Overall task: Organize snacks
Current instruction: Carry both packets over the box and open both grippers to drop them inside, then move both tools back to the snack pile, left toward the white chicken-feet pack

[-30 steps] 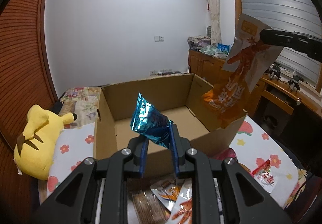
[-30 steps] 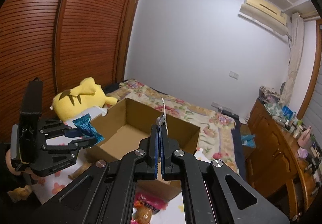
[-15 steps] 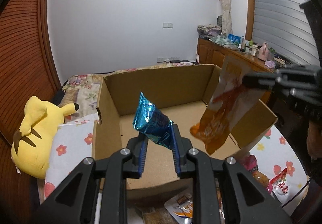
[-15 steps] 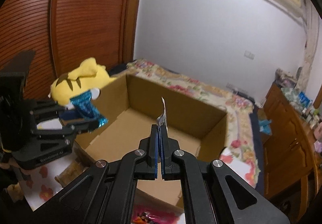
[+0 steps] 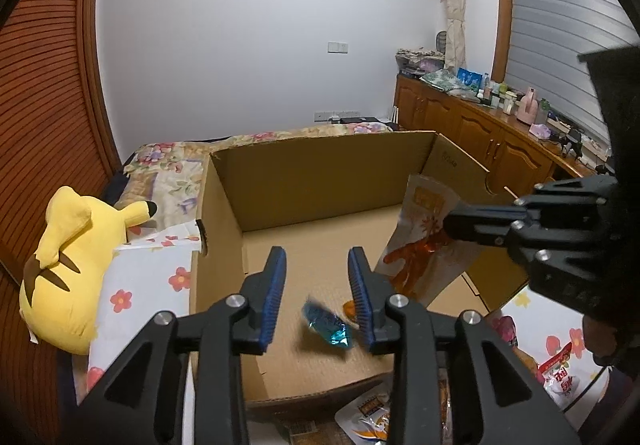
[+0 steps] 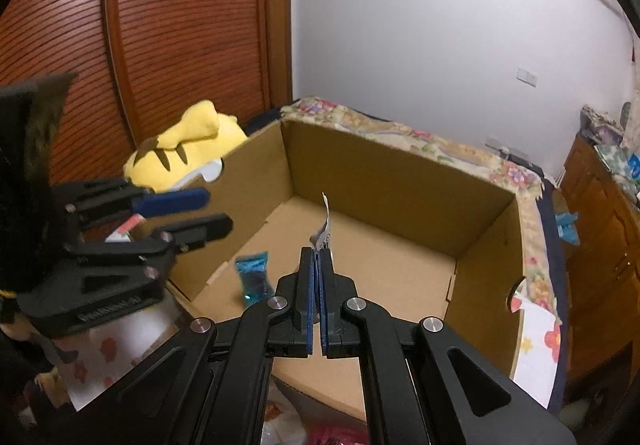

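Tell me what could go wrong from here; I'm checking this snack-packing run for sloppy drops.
1. The orange and white snack pouch, pinched at one edge by the right gripper, hangs over the brown cardboard box near its right wall; released there, it might catch the rim.
2. It may also land on the small blue foil packet on the box floor below the open left gripper, piling snacks up.

Box open on top; bare floor across middle and back. Blue packet near front wall, blurred, below spread left claw. Orange pouch pinched in right claw, hanging over right half, partly blocking entry there. Plush just beside left wall. More packets crowding bed before front wall.
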Demonstrator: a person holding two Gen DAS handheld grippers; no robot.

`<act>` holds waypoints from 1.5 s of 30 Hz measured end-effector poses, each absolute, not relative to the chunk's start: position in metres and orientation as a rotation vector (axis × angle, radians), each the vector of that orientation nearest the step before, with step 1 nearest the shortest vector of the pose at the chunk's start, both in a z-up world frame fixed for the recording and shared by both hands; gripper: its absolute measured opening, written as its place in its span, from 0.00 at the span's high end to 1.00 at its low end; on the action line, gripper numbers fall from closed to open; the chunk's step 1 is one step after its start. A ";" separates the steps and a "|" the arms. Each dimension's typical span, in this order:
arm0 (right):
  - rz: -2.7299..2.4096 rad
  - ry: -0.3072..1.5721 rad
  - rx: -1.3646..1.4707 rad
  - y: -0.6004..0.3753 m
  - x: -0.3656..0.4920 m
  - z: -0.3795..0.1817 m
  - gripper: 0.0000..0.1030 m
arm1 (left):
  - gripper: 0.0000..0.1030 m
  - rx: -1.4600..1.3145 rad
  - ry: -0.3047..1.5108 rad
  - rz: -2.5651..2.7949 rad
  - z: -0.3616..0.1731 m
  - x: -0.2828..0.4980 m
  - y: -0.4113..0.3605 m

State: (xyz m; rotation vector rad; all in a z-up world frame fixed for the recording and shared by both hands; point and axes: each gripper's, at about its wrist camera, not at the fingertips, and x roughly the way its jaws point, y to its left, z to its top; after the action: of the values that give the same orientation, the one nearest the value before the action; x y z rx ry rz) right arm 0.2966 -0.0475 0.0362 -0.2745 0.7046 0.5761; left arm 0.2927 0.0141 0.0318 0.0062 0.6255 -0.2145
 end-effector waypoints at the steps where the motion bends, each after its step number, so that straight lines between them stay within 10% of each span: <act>1: 0.564 0.703 -0.278 -0.049 0.297 0.035 1.00 | 0.69 0.007 0.625 -0.214 0.032 0.292 0.015; 16: 0.424 0.804 -0.263 -0.086 0.312 0.009 0.92 | 0.68 0.035 0.571 -0.226 0.042 0.242 0.010; 32: 0.393 0.647 -0.186 -0.124 0.223 0.050 0.50 | 0.65 0.054 0.551 -0.272 0.043 0.173 -0.001; 45: 0.319 0.684 -0.184 -0.179 0.146 0.011 0.35 | 0.48 0.090 0.571 -0.321 0.020 0.130 -0.024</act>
State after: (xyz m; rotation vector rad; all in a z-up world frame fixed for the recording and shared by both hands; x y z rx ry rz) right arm 0.1455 -0.1793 0.0106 -0.1838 0.6843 0.3190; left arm 0.1300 -0.0240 0.0202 0.0898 0.5706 -0.3212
